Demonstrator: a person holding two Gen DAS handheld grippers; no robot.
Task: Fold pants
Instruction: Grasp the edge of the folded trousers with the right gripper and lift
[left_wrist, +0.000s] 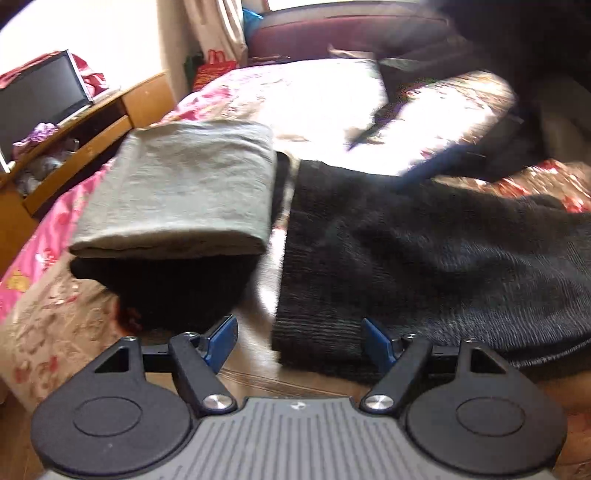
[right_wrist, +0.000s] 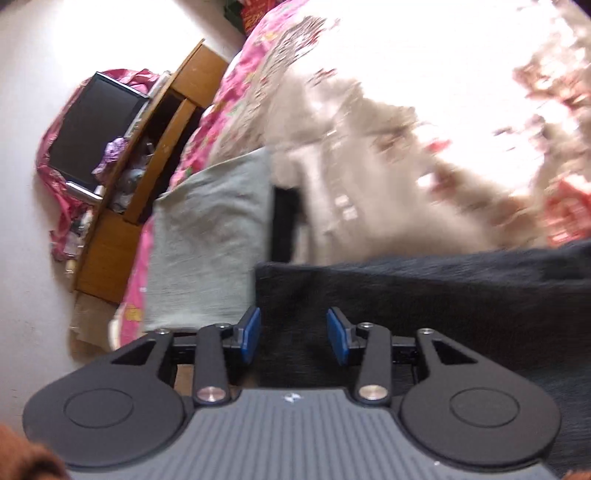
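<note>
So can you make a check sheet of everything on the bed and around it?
Surface: floral bed, sunlit far end.
Job's things: dark pants spread flat; grey folded cloth stacked on a dark folded cloth.
Clutter: nothing seen.
Tongs: left tongs open, above the pants' edge; right tongs open over the pants, nothing held.
Cables: nothing seen.
Surroundings: wooden desk, monitor, curtain.

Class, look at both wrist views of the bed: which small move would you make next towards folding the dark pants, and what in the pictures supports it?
Probably lower the left gripper onto the near edge of the dark pants and close on it. Its fingers stand wide open, empty, straddling that edge. The right gripper also hangs open over the pants. They lie spread on the bed, while the grey folded cloth sits beside them.
</note>
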